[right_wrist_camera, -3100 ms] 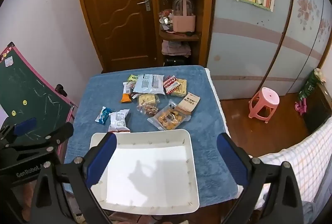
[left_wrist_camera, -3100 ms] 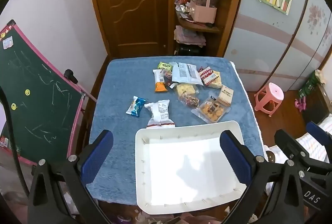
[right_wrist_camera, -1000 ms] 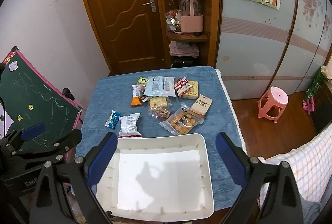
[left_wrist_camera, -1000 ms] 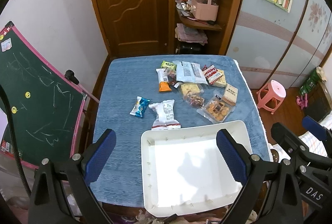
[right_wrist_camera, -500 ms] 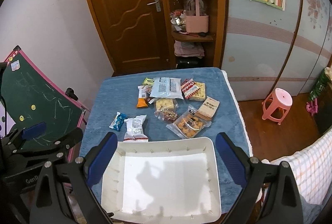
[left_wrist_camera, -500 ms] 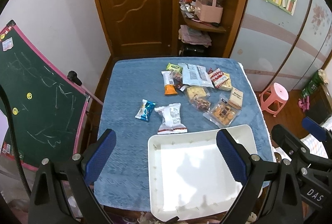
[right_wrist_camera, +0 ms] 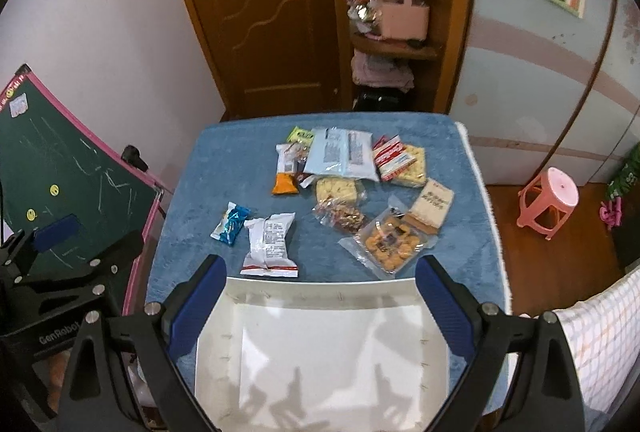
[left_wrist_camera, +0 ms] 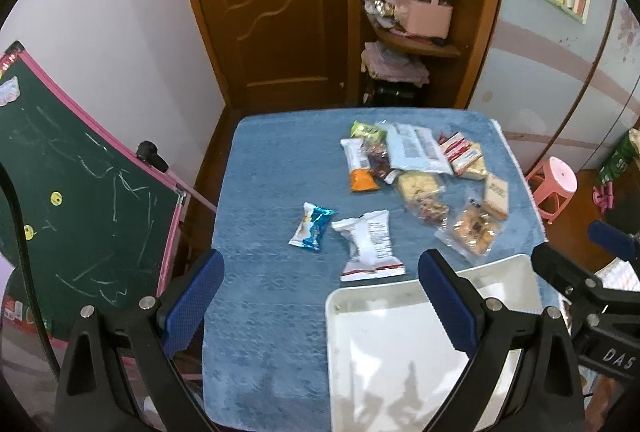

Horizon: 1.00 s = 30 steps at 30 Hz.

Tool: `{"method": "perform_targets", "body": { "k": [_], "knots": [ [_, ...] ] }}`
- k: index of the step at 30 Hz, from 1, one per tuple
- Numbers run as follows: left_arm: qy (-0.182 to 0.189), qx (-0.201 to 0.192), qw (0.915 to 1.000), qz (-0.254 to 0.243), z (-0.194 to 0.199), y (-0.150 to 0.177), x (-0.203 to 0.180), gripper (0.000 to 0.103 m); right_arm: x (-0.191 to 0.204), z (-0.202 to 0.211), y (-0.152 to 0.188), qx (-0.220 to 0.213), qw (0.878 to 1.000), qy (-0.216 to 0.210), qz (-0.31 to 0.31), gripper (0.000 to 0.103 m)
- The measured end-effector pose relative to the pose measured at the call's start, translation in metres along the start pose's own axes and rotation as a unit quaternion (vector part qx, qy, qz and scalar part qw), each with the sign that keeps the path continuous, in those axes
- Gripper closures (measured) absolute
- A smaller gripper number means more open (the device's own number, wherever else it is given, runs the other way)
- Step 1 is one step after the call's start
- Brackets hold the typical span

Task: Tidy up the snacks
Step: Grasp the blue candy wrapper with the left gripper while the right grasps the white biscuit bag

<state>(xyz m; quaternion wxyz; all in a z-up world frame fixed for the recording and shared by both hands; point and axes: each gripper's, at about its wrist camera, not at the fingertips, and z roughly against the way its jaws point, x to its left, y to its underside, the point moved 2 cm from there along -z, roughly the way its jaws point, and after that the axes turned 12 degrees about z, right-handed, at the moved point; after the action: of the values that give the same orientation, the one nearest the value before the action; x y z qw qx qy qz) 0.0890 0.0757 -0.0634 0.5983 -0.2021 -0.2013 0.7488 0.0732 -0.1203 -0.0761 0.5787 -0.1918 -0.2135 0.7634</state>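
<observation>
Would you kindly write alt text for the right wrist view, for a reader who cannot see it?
An empty white tray sits at the near edge of a blue-covered table, framed by the open right tongs. Beyond it lie scattered snack packets, the nearest a white packet. The left tongs hover at far left, before a green chalkboard.

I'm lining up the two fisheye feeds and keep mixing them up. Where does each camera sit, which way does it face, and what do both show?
Left wrist: rides the left claw, looking forward and down over the blue-towelled table toward the brown wooden door; its open blue-padded fingers frame the view, right claw at right.
Right wrist: rides the right claw, over the empty white rectangular tray; open fingers, left claw at left.
Shared: tray, table, door, white crinkled snack packet.
</observation>
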Motion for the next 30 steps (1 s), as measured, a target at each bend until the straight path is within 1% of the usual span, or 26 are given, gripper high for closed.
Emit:
{"method": "perform_targets", "body": {
  "k": [4, 6, 8, 10, 13, 15, 17, 20, 23, 24, 26, 27, 28, 29, 30],
  "knots": [
    [-0.013, 0.023, 0.9997, -0.002, -0.043, -0.004, 0.019, 0.006, 0.009, -0.043, -0.012, 0.033, 0.999, -0.022, 0.007, 0.007],
    [-0.019, 0.033, 0.9993, -0.002, -0.064, -0.005, 0.03, 0.006, 0.014, -0.065, -0.015, 0.047, 0.998, -0.027, 0.011, 0.007],
    [-0.022, 0.048, 0.9986, 0.0, -0.088, -0.007, 0.042, 0.006, 0.02, -0.091, -0.018, 0.067, 0.997, -0.032, 0.016, 0.007],
    [-0.025, 0.068, 0.9974, 0.004, -0.118, -0.007, 0.054, 0.006, 0.025, -0.121, -0.018, 0.095, 0.994, -0.047, 0.017, 0.007],
    [-0.015, 0.102, 0.9946, 0.011, -0.157, -0.006, 0.069, 0.006, 0.034, -0.163, -0.017, 0.132, 0.989, -0.058, 0.022, 0.009],
    [0.001, 0.126, 0.9919, 0.017, -0.182, -0.006, 0.077, 0.006, 0.041, -0.192, -0.016, 0.161, 0.985, -0.059, 0.028, 0.011],
    [0.018, 0.146, 0.989, 0.02, -0.202, -0.006, 0.081, 0.006, 0.047, -0.215, -0.016, 0.182, 0.981, -0.063, 0.031, 0.011],
    [0.026, 0.158, 0.9871, 0.013, -0.224, -0.007, 0.08, 0.006, 0.055, -0.247, -0.014, 0.217, 0.973, -0.077, 0.019, 0.011],
    [0.029, 0.163, 0.9862, 0.006, -0.24, -0.009, 0.079, 0.006, 0.058, -0.274, -0.009, 0.259, 0.961, -0.097, -0.005, 0.011],
    [0.031, 0.165, 0.9858, 0.005, -0.243, -0.01, 0.079, 0.006, 0.058, -0.282, -0.006, 0.275, 0.956, -0.097, -0.013, 0.013],
    [0.034, 0.169, 0.985, 0.003, -0.25, -0.011, 0.077, 0.006, 0.06, -0.294, -0.001, 0.294, 0.95, -0.101, -0.014, 0.026],
    [0.036, 0.171, 0.9845, 0.003, -0.252, -0.011, 0.077, 0.006, 0.062, -0.299, 0.003, 0.303, 0.946, -0.115, -0.02, 0.034],
    [0.037, 0.173, 0.9842, 0.001, -0.254, -0.011, 0.075, 0.006, 0.062, -0.303, 0.006, 0.305, 0.943, -0.133, -0.03, 0.039],
    [0.039, 0.174, 0.984, -0.001, -0.256, -0.011, 0.073, 0.006, 0.061, -0.303, 0.008, 0.301, 0.942, -0.14, -0.037, 0.04],
    [0.041, 0.174, 0.9838, -0.003, -0.258, -0.011, 0.07, 0.006, 0.06, -0.302, 0.008, 0.292, 0.945, -0.139, -0.036, 0.047]
  ]
}}
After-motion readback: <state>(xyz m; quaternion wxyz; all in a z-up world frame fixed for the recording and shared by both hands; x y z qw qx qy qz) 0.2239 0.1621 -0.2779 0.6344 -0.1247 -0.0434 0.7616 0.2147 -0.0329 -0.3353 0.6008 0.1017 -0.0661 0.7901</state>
